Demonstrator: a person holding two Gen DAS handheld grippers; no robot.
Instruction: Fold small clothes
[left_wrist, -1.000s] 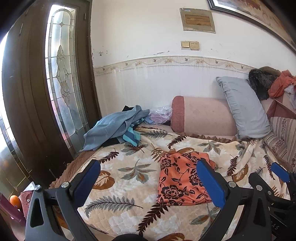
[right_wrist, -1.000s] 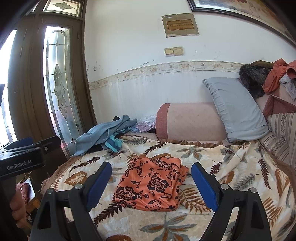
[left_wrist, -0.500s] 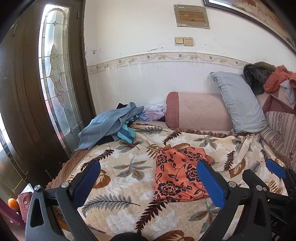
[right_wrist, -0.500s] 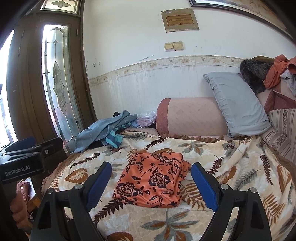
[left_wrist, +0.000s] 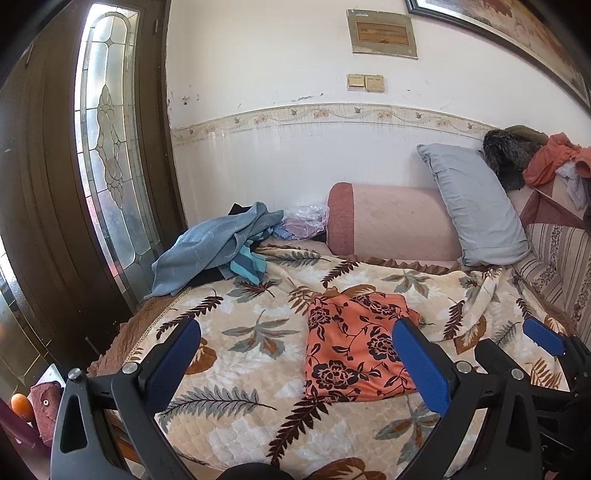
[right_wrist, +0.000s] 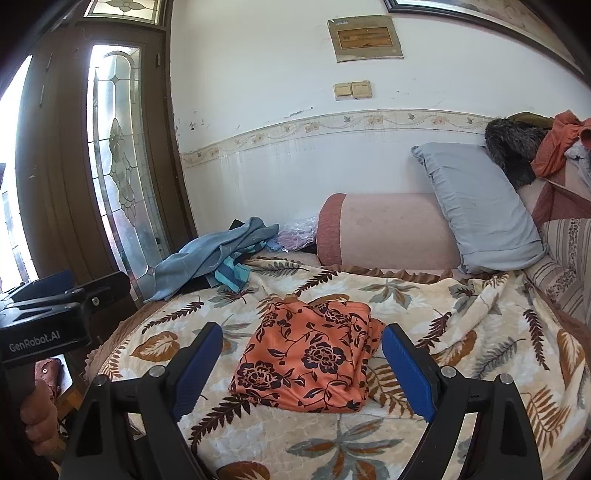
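Note:
An orange garment with dark flowers (left_wrist: 354, 343) lies folded flat on the leaf-patterned blanket (left_wrist: 243, 332); it also shows in the right wrist view (right_wrist: 310, 358). My left gripper (left_wrist: 295, 362) is open and empty, held back above the bed's near edge, left of the garment. My right gripper (right_wrist: 303, 365) is open and empty, held above the near side of the garment. The right gripper's blue pad shows in the left wrist view (left_wrist: 543, 336). The left gripper's body shows in the right wrist view (right_wrist: 44, 325), with the hand holding it.
A heap of blue and teal clothes (left_wrist: 218, 247) lies at the bed's far left corner. A pink bolster (left_wrist: 391, 221) and grey pillow (left_wrist: 476, 206) lean on the wall. More clothes (left_wrist: 546, 162) pile at the far right. A glass-panelled door (left_wrist: 110, 147) stands left.
Both grippers have risen and pulled back a little from the bed. The folded garment has not moved. Both stay open.

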